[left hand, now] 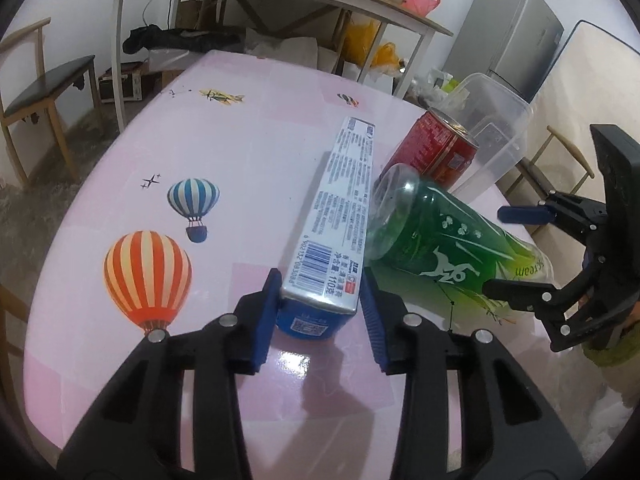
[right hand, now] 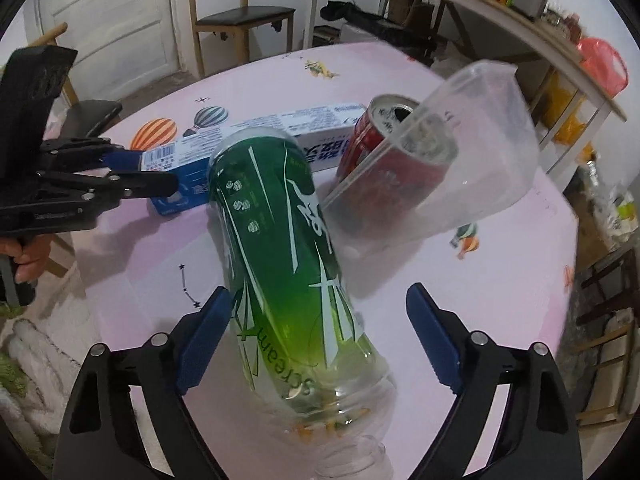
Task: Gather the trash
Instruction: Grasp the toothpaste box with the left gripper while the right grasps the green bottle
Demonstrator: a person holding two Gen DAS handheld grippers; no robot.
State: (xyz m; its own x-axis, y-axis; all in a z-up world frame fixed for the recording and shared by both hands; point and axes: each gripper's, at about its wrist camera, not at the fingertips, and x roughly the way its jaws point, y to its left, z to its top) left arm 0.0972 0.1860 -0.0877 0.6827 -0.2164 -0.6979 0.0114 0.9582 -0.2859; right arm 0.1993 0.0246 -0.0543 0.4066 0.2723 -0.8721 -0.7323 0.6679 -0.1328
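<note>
The left tool (left hand: pixel 320 292) is sitting narrow around the near end of the toothpaste box (left hand: pixel 340 216), its blue pads flanking the barcoded end; whether they are pressing the cardboard or just short of it is hard to tell, so I am reading this as a grip being taken, not one made. The box is lying flat on the pink surface (left hand: pixel 248 160) with its long axis running straight away from that tool – an end-on hold.

The right tool (right hand: pixel 318 340) is standing wide, straddling the green bottle (right hand: pixel 280 248) near its neck. The left pad is just beside the bottle wall, the right pad is clearly apart, and nothing is held. The bottle is lying on its side, its long axis also pointing away from the right tool, its base toward the red can (right hand: pixel 384 148) and the tilted clear tub (right hand: pixel 480 152).

So each hand is nearest its own item – the right one, I judge, needing only to close across the bottle's width
</note>
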